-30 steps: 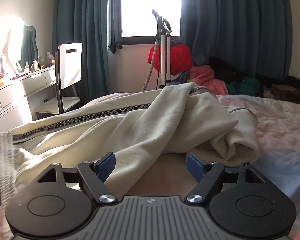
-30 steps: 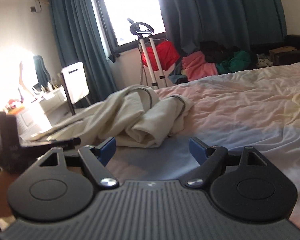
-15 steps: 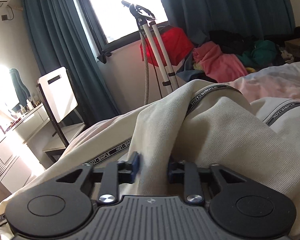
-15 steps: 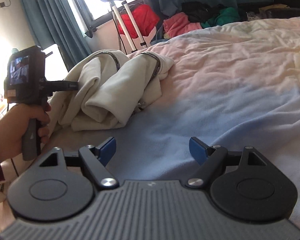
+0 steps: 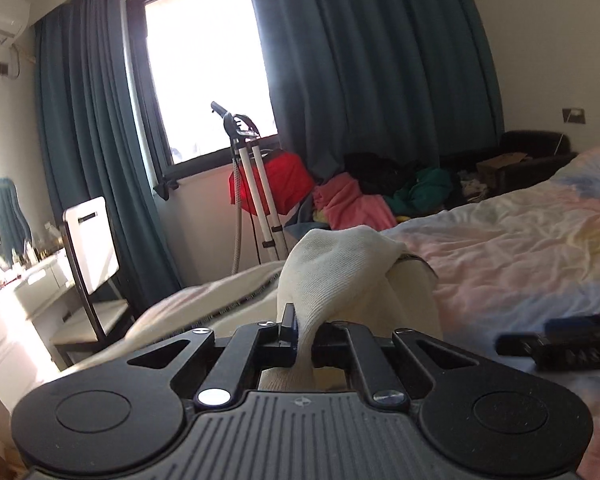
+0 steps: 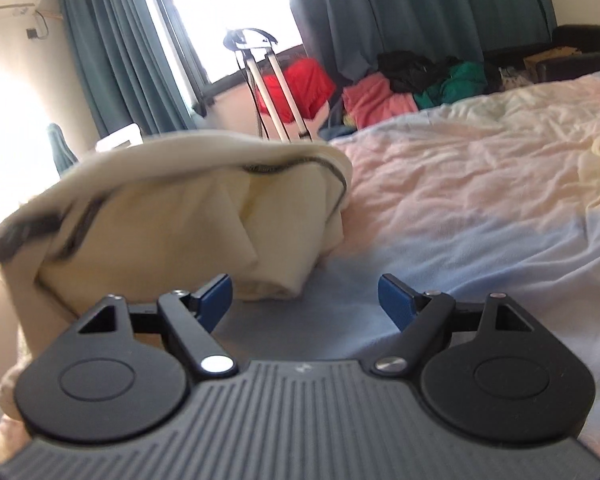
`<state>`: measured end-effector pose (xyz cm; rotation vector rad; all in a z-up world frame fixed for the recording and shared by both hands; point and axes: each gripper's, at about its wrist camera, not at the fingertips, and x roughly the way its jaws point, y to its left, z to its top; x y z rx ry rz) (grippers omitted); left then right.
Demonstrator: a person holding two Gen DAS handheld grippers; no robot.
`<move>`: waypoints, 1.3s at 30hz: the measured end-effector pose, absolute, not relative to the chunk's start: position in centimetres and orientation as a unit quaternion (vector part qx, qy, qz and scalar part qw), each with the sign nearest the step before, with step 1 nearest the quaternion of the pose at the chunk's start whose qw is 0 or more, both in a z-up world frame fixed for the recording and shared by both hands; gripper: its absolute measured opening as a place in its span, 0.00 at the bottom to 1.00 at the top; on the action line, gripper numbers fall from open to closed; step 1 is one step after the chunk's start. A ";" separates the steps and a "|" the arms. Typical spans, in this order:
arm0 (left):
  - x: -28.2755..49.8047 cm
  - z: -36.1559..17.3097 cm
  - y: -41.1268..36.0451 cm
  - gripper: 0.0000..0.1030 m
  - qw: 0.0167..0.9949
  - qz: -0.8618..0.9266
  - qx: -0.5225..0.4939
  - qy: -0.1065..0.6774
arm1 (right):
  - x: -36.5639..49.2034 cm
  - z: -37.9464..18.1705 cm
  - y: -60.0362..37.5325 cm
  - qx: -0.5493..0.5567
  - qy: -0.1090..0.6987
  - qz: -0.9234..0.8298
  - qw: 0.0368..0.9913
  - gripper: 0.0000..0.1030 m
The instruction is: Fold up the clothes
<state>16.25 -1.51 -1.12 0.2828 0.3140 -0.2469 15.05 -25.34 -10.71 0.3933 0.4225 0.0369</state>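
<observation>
A cream garment (image 5: 340, 272) with black lettered trim lies bunched on the bed's left side. My left gripper (image 5: 304, 340) is shut on a fold of it and holds that fold raised above the bed. In the right wrist view the garment (image 6: 172, 216) hangs lifted and blurred at the left. My right gripper (image 6: 306, 300) is open and empty, low over the blue part of the sheet, just right of the garment's lower edge. The right gripper also shows at the right edge of the left wrist view (image 5: 568, 344).
The bed's pastel sheet (image 6: 480, 184) stretches to the right. A clothes pile (image 5: 364, 200) and a steamer stand (image 5: 252, 184) are by the window. A white chair (image 5: 92, 248) and a dresser (image 5: 8, 292) stand at the left.
My left gripper closed on a fold of the cream garment and lifted it. My right gripper moved in toward the garment, staying open.
</observation>
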 end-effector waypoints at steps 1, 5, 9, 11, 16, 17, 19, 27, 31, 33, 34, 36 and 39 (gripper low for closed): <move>14.5 -1.4 -0.8 0.05 0.971 -0.123 0.127 0.160 | 14.5 -10.3 -25.5 0.197 0.200 0.020 0.960 0.80; 8.5 -3.0 2.3 0.05 0.977 -0.107 0.067 0.173 | 12.5 -9.1 -26.1 0.237 0.177 0.043 0.954 0.78; 6.8 -3.5 6.0 0.05 0.972 -0.088 -0.056 0.211 | 11.3 -9.1 -26.6 0.284 0.179 0.073 0.939 0.61; 6.8 -3.5 6.7 0.05 0.969 -0.083 -0.080 0.217 | 11.3 -9.4 -26.7 0.302 0.193 0.081 0.930 0.44; 7.0 -3.8 7.7 0.05 0.969 -0.080 -0.082 0.218 | 12.3 -9.5 -27.1 0.325 0.222 0.084 0.915 0.34; 7.0 -4.0 7.8 0.05 0.968 -0.081 -0.085 0.221 | 13.0 -9.3 -27.3 0.330 0.229 0.083 0.912 0.35; 7.2 -4.7 7.7 0.05 0.965 -0.085 -0.095 0.227 | 15.2 -8.6 -28.0 0.351 0.236 0.080 0.903 0.38; 9.5 -8.0 8.1 0.05 0.945 -0.121 -0.136 0.270 | 29.7 -7.7 -30.0 0.415 0.255 0.049 0.872 0.71; 10.6 -9.7 8.3 0.05 0.939 -0.144 -0.141 0.279 | 36.5 -9.0 -29.5 0.408 0.280 0.003 0.869 0.64; 11.3 -10.5 8.6 0.05 0.934 -0.157 -0.152 0.282 | 39.1 -9.9 -29.2 0.398 0.293 -0.009 0.869 0.43; 11.6 -10.7 8.7 0.05 0.932 -0.164 -0.158 0.281 | 39.8 -10.2 -28.9 0.384 0.302 -0.015 0.872 0.31; 11.9 -11.1 8.8 0.05 0.930 -0.176 -0.164 0.277 | 40.3 -10.2 -28.6 0.363 0.304 -0.024 0.880 0.22; 12.1 -11.4 8.9 0.05 0.927 -0.190 -0.170 0.274 | 39.3 -9.3 -28.6 0.344 0.282 -0.035 0.895 0.14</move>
